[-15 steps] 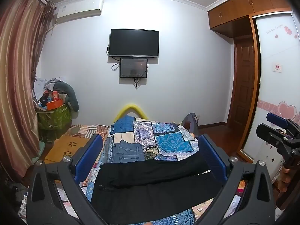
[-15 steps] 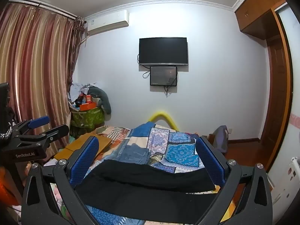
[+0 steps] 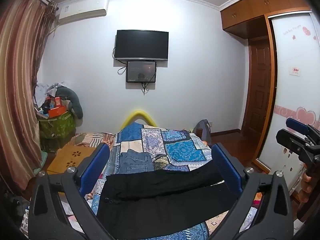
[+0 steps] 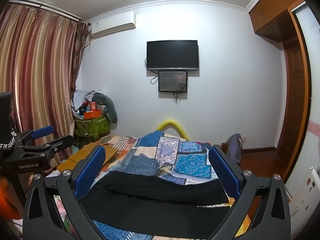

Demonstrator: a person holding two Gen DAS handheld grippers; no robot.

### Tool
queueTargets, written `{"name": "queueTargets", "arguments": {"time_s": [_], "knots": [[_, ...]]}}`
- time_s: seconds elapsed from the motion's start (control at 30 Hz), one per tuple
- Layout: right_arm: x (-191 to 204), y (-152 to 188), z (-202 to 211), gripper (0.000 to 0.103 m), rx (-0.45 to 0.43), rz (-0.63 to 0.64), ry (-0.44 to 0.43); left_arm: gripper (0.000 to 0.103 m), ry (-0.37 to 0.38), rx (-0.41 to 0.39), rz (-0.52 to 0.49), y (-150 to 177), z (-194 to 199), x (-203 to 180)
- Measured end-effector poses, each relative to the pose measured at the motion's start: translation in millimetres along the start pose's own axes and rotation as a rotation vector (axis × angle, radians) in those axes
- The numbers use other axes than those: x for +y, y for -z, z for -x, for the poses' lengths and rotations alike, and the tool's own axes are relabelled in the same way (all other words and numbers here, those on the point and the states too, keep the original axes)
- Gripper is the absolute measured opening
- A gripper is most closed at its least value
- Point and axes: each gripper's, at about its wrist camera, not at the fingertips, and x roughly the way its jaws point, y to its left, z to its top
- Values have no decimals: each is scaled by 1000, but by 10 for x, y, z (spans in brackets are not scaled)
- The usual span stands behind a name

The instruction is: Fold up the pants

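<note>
Black pants (image 3: 160,200) lie spread sideways across the near end of the bed, with both legs side by side; they also show in the right wrist view (image 4: 156,204). My left gripper (image 3: 160,168) is open and empty, held above the pants. My right gripper (image 4: 157,168) is open and empty too, also above the pants. The right gripper shows at the right edge of the left wrist view (image 3: 298,138), and the left gripper at the left edge of the right wrist view (image 4: 40,140).
Folded blue jeans (image 3: 136,160) lie on the blue patchwork bedspread (image 3: 180,150) beyond the pants. A wooden lap table (image 3: 70,158) sits at the bed's left. A cluttered green box (image 3: 58,124), curtains, a wall TV (image 3: 142,45) and a wardrobe (image 3: 294,100) surround the bed.
Both views have shifted slightly; the grippers stay open and the pants lie unchanged.
</note>
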Motion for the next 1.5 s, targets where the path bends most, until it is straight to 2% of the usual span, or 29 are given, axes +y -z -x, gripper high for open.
{"name": "queueTargets", "arguments": {"time_s": [1.5], "knots": [[65,-79,19,103,-11,6,-2,103,-6,-28,9,-19,59,-3]]}}
